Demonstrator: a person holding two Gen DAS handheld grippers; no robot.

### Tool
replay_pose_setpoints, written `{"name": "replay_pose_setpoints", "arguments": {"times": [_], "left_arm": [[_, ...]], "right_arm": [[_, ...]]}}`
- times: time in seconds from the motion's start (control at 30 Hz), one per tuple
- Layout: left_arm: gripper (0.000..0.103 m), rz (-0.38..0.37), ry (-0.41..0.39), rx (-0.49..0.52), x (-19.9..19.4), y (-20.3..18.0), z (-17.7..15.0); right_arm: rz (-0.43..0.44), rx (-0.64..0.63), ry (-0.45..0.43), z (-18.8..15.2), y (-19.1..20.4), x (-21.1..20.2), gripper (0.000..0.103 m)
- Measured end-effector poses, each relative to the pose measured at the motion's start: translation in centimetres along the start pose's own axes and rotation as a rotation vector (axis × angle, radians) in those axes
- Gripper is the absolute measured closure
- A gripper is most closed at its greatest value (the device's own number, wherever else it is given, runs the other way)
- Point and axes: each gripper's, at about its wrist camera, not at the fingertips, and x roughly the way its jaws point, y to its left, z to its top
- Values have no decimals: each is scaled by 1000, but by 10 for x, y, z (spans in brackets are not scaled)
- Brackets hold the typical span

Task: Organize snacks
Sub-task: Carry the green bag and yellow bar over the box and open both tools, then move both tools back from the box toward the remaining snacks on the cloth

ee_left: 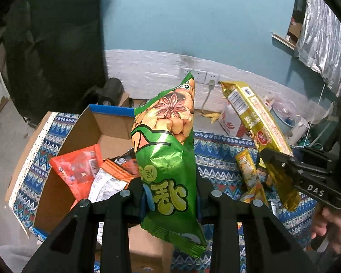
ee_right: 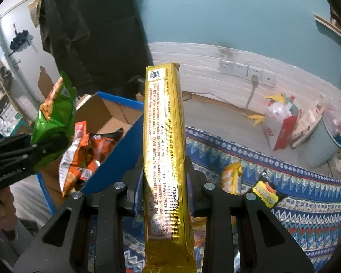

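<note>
So your left claw (ee_left: 170,195) is clamped on the green bag (ee_left: 166,150), held upright over the box (ee_left: 84,136) (orange packs inside); right claw (ee_right: 164,182) grips the gold pack (ee_right: 164,150) above the cloth (ee_right: 307,195).

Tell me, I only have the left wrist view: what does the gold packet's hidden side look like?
Observer: The gold packet, clamped in the right gripper, shows a long side covered in small red print.
Operator: Any snacks on the cloth that I can't see?
Observer: Yes, a small yellow and black packet lies on the patterned cloth.
Operator: And my green bag?
Observer: The green bag, in the left gripper, hangs beside the cardboard box.
</note>
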Motion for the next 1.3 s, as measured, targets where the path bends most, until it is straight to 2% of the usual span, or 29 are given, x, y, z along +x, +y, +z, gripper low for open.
{"name": "replay_pose_setpoints", "arguments": {"times": [0.33, 0.4, 0.43, 0.53, 0.97, 1.3], "left_arm": [[67, 3, 135, -55, 37, 25, -15], [58, 12, 147, -53, 38, 26, -17], [49, 25, 148, -53, 38, 27, -17], [31, 58, 128, -52, 32, 29, -16], [28, 77, 71, -143, -3, 69, -17], [28, 95, 56, -205, -18, 101, -25]], "right_arm": [[26, -30, 6, 8, 29, 12, 75], [33, -36, 8, 9, 35, 15, 75], [35, -37, 8, 10, 38, 16, 75], [49, -42, 11, 13, 48, 21, 75], [109, -48, 30, 33, 92, 52, 75], [122, -66, 58, 42, 128, 82, 75]]}}
